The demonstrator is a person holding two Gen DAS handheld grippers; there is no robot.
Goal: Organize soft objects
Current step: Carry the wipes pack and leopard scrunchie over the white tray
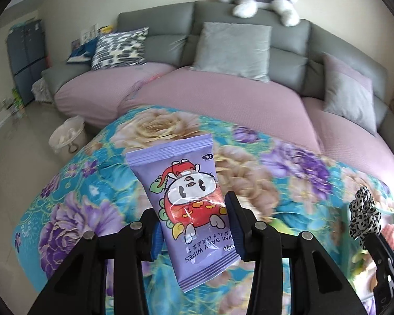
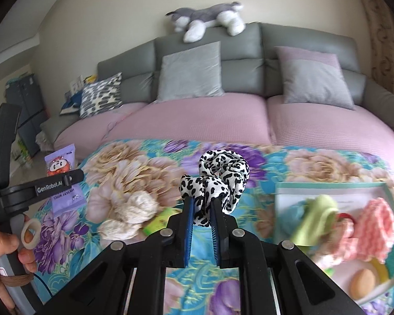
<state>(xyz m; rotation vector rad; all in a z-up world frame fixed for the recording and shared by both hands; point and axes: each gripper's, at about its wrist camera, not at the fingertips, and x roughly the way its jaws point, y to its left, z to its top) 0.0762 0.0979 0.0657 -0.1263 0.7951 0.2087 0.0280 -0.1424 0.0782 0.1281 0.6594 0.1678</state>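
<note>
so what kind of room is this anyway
Most likely a home living room: a long grey upholstered sofa with pink seat covers, square grey throw cushions, a grey-and-white plush husky on its backrest, and a floral-clothed table in front.

Purple wipes pack (image 1: 189,210), leopard-spotted black-and-white scrunchie (image 2: 220,178), floral turquoise blanket (image 2: 149,162).

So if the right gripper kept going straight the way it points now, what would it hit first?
Probably the floral blanket just beyond the leopard-print scrunchie that the right gripper is shut on. Nothing else seems to lie in that line before the pink sofa seat, though depth is hard to judge in this fisheye view.
</note>
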